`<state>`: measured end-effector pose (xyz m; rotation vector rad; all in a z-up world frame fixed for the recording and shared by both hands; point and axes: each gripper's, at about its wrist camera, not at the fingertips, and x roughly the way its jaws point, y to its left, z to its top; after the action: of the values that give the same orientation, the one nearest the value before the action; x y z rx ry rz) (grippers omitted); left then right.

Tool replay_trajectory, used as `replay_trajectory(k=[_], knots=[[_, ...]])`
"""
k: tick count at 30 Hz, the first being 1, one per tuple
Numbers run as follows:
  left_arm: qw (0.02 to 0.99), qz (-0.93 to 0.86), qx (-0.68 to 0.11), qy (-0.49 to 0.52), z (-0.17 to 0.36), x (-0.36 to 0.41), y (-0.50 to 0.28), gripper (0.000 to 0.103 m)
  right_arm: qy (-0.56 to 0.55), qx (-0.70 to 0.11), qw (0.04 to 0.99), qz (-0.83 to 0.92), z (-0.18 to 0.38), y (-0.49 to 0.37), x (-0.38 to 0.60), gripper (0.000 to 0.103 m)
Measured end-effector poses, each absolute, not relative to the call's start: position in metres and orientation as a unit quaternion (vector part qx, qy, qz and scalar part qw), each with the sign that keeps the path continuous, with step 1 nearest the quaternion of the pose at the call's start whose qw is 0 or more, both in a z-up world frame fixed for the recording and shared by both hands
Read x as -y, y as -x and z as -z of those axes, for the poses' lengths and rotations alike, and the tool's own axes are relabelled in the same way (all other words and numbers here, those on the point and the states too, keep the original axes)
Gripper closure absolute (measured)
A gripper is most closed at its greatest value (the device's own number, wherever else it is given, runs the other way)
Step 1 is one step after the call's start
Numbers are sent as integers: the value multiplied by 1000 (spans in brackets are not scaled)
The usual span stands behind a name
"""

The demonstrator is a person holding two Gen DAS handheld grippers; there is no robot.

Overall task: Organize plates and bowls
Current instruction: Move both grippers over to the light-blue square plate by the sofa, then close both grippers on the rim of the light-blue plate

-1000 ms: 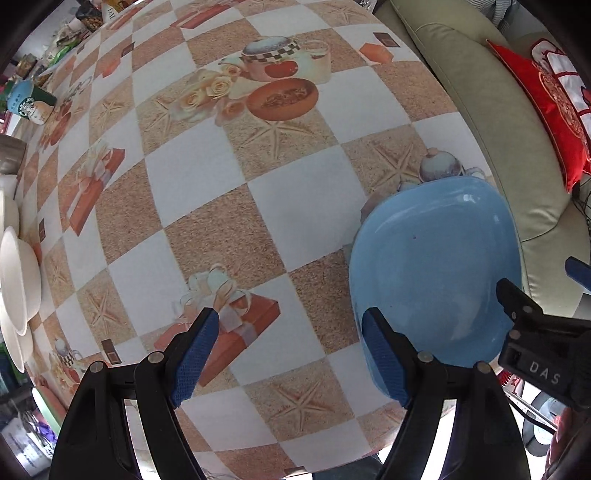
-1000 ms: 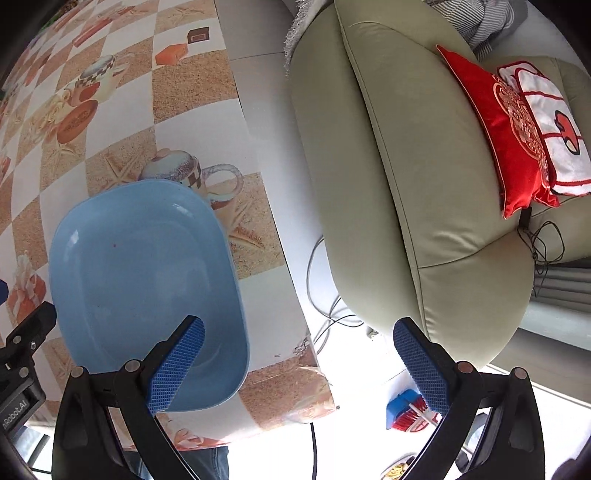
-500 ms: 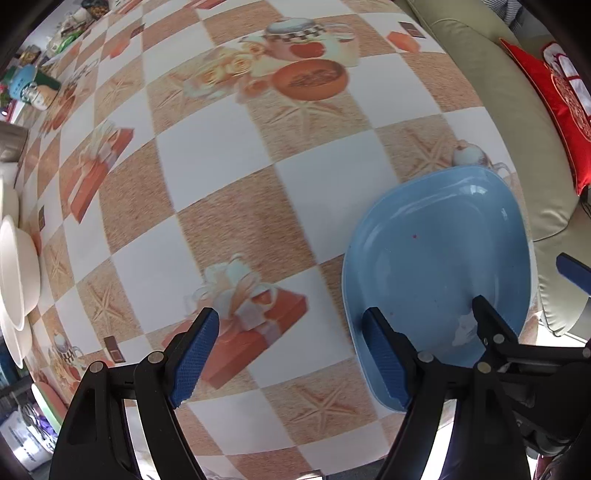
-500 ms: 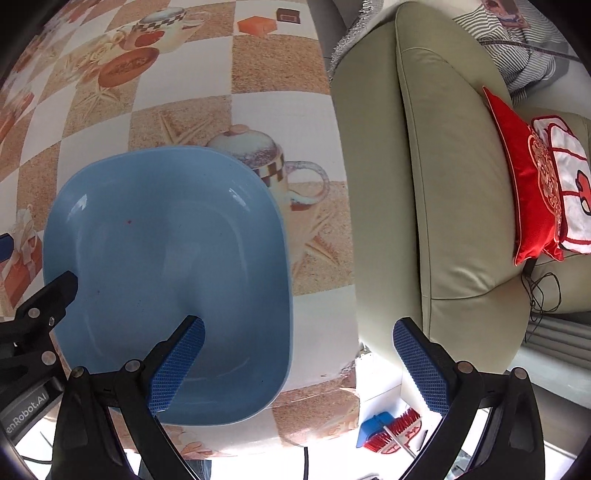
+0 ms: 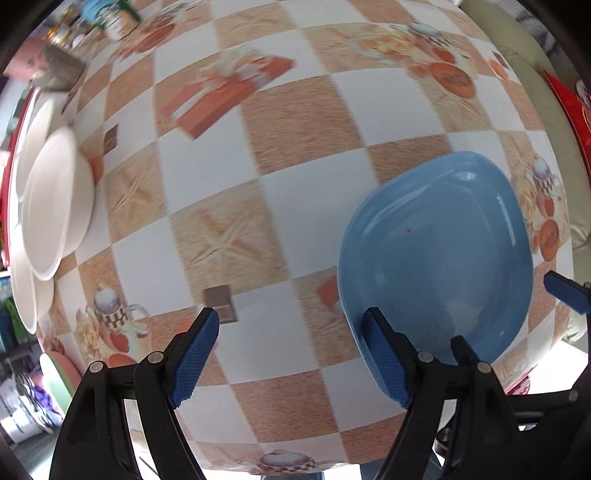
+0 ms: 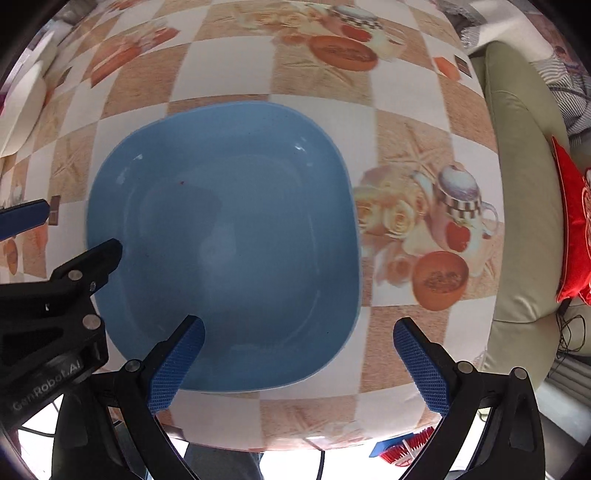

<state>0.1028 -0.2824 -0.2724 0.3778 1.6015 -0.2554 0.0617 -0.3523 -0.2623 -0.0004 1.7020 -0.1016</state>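
Note:
A blue squarish plate (image 6: 229,240) lies on the checked tablecloth near the table's front right corner; it also shows in the left wrist view (image 5: 439,254). My right gripper (image 6: 299,369) is open and empty, its left finger over the plate's near rim, its right finger beside the plate. My left gripper (image 5: 291,358) is open and empty, its right finger at the plate's left rim. White bowls and plates (image 5: 51,206) are stacked at the table's left edge.
A green sofa (image 6: 517,221) with a red cushion (image 6: 572,229) stands right of the table. A metal cup (image 5: 55,70) and a green mug (image 5: 118,18) stand at the far left. The table's front edge (image 6: 314,432) is just below the grippers.
Both grippers have swung left over the table. The blue plate now sits more centred in the right view, and the white stack has come further into the left view. Both stay open.

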Motion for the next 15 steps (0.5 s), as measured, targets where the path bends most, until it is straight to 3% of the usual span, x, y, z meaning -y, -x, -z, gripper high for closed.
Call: replay_trajectory(k=[5,14,15], knots=[[671,100,-725,-120,270,266,-111,20,7,-748,662,43,259,-67,356,0],[666,97,-734,-93,280,280,-103,21,-93,-746,658,47,269,-86,412,0],[663,96,-736,-93,282,282,-103,25,-96,-746,658,38,271,-89,412,0]])
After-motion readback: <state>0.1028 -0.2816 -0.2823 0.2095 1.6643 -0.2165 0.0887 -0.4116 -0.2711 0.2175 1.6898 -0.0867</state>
